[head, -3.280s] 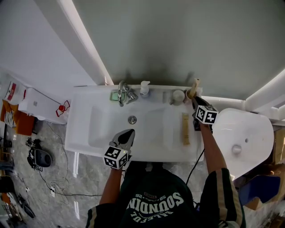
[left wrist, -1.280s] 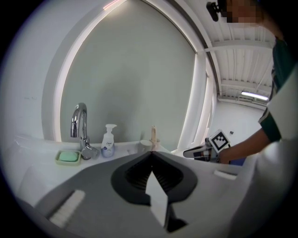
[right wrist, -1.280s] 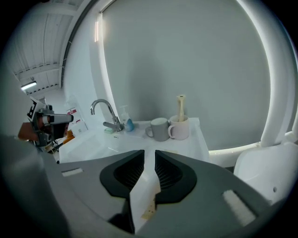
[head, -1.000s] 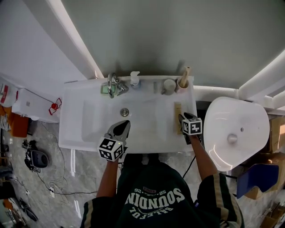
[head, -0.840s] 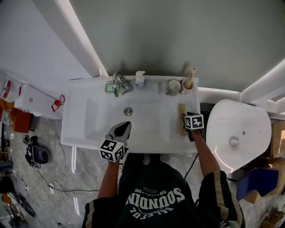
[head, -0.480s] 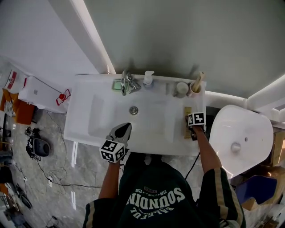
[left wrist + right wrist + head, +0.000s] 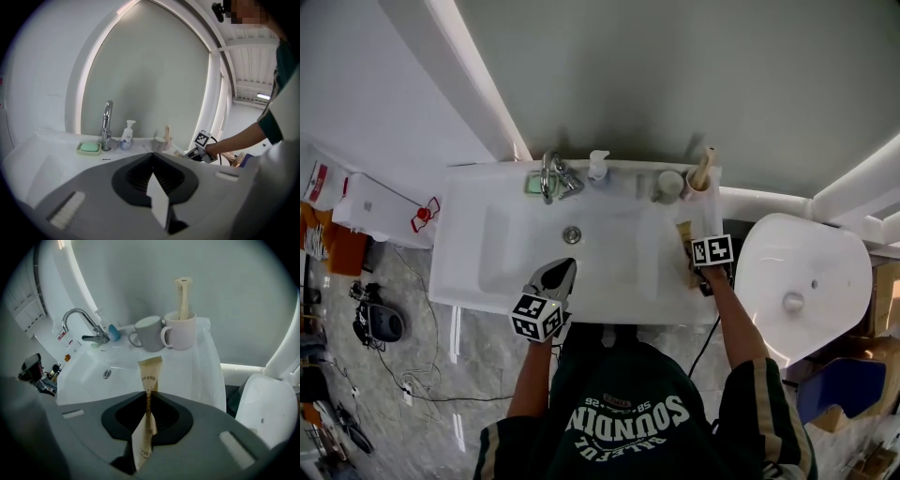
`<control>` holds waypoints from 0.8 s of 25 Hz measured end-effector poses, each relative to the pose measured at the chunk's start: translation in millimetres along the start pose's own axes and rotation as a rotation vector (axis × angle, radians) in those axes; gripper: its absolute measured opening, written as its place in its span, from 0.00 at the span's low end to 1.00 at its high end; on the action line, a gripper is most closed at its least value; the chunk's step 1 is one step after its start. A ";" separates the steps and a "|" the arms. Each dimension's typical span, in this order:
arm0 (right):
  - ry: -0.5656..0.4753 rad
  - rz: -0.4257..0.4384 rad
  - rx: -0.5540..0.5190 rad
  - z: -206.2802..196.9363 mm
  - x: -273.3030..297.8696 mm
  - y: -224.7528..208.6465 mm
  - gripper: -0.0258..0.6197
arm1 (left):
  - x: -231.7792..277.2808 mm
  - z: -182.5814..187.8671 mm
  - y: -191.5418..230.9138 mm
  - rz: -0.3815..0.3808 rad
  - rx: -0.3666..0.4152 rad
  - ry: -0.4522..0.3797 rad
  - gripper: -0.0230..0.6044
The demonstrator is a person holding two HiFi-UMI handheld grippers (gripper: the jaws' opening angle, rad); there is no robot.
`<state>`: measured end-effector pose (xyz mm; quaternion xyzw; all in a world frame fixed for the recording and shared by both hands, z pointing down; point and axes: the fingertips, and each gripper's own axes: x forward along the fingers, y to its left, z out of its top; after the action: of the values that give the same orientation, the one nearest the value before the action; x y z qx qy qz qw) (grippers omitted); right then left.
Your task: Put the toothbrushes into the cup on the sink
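Note:
A pink cup (image 7: 697,185) (image 7: 180,331) stands at the sink's back right corner with one wrapped toothbrush (image 7: 183,296) upright in it. A second toothbrush in a tan paper wrapper (image 7: 150,373) (image 7: 685,232) lies on the sink's right ledge. My right gripper (image 7: 148,397) (image 7: 699,251) is over its near end, and its jaws are closing and pinch the wrapper between them. My left gripper (image 7: 563,270) (image 7: 152,159) hangs at the sink's front edge, shut and holding nothing.
A grey cup (image 7: 149,333) stands beside the pink one. Tap (image 7: 551,176), soap dispenser (image 7: 598,166) and green soap dish (image 7: 534,185) line the back of the white sink (image 7: 487,253). A toilet (image 7: 797,281) stands close on the right.
My right gripper has come back from the pink cup to the wrapped toothbrush on the right ledge and has closed on it. The left gripper has stayed at the front edge.

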<state>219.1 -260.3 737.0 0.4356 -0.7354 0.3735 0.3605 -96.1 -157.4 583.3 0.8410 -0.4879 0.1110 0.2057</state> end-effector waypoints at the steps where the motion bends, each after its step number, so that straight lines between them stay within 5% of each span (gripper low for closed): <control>1: -0.025 0.009 -0.008 3.6 -5.7 2.4 0.10 | 1.6 0.8 -1.7 -0.005 0.003 -0.001 0.10; 20: -0.513 0.087 -0.154 64.4 -124.6 63.4 0.10 | 21.1 34.0 -9.1 -0.032 0.035 -0.067 0.10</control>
<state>193.1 -247.9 585.7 0.4552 -0.8469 0.2093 0.1781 -78.2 -185.2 559.1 0.8555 -0.4788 0.0877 0.1764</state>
